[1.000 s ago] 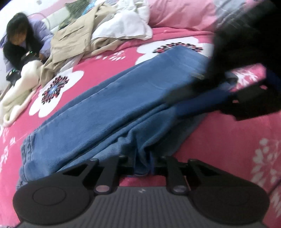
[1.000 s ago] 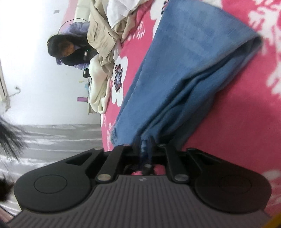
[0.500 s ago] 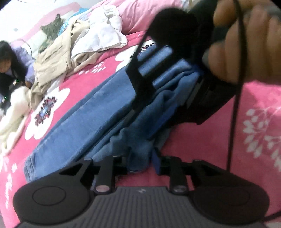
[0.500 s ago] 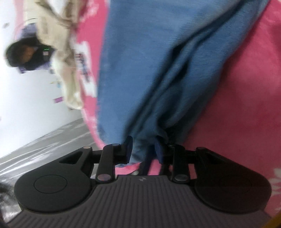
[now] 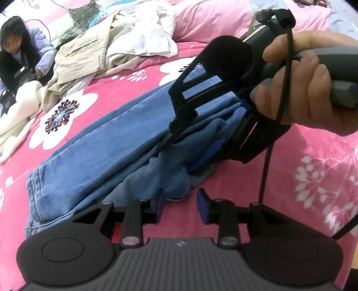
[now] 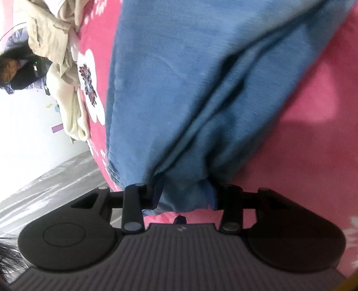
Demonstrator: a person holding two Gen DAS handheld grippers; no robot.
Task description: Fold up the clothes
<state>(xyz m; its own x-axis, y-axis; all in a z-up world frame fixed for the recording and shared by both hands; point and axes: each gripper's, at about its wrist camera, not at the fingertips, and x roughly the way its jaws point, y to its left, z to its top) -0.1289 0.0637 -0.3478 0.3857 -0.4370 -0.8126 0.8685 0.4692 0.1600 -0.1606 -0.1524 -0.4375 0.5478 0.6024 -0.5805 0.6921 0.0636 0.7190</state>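
Note:
Blue jeans (image 5: 107,143) lie folded lengthwise on the pink flowered bedspread (image 5: 290,179). My left gripper (image 5: 180,204) is open and empty, its jaws just in front of a bunched end of the jeans. My right gripper (image 6: 185,197) has its jaws apart with a thick bunch of the jeans (image 6: 190,89) between them. In the left wrist view the right gripper (image 5: 197,138), held by a hand, lies across the jeans with cloth between its fingers.
A heap of beige and white clothes (image 5: 107,44) lies at the far side of the bed. A cream garment (image 5: 15,116) lies at the left edge. A person (image 5: 18,51) crouches beyond the bed. A pink pillow (image 5: 212,20) lies at the back.
My left gripper has opened and let go of the jeans. My right gripper has moved over the jeans toward the left gripper and its jaws have widened around the cloth.

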